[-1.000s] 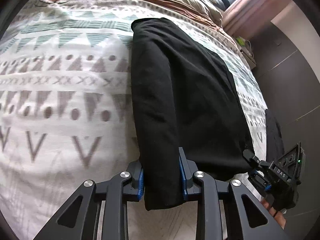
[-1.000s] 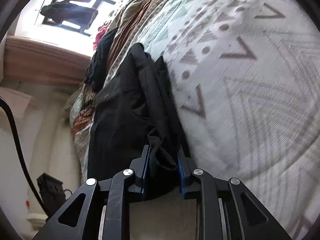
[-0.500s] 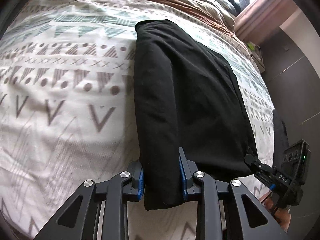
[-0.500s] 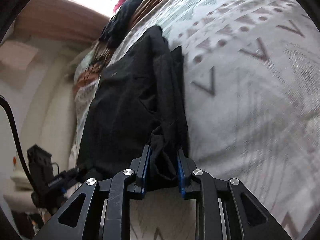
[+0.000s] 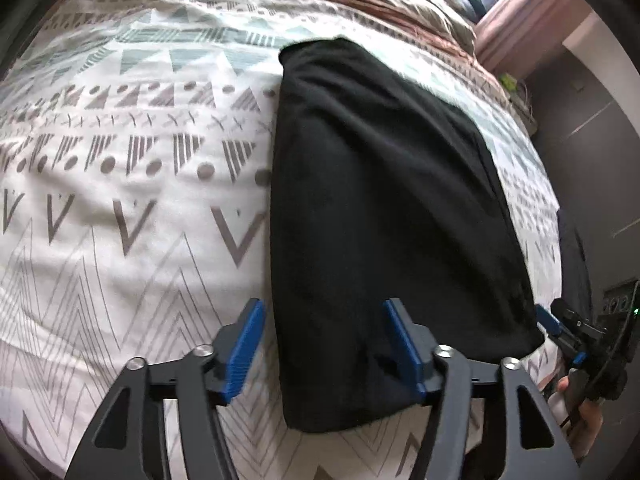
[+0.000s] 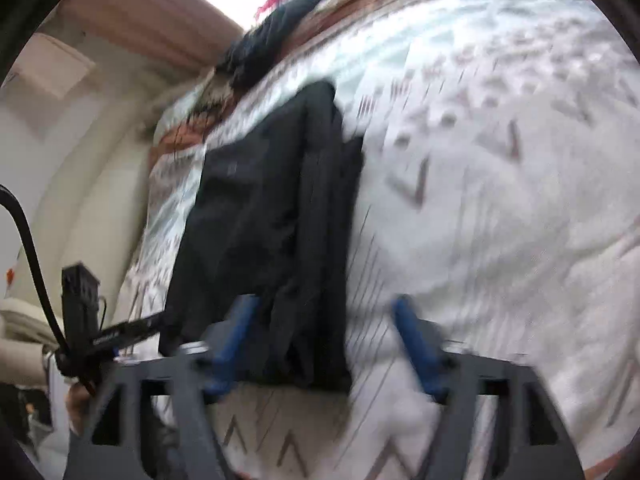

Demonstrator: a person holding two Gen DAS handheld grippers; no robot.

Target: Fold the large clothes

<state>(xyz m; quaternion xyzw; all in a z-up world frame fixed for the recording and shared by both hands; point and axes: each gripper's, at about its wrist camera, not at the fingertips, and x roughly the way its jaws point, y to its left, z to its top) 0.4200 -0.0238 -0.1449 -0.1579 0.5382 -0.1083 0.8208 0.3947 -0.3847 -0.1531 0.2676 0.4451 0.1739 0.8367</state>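
Both the left gripper (image 5: 326,344) and right gripper (image 6: 324,344) are opening, releasing the black garment (image 5: 384,208) lying between their pads, patterned bedspread (image 5: 120,208) stretching open alongside

The left gripper (image 5: 326,344) has black angular fingers with cut-out slots, silver screws at the joints and ribbed blue pads (image 5: 245,348). The right gripper (image 6: 328,344) looks the same (blurred here), and a black cable (image 6: 30,256) curves past its left side.
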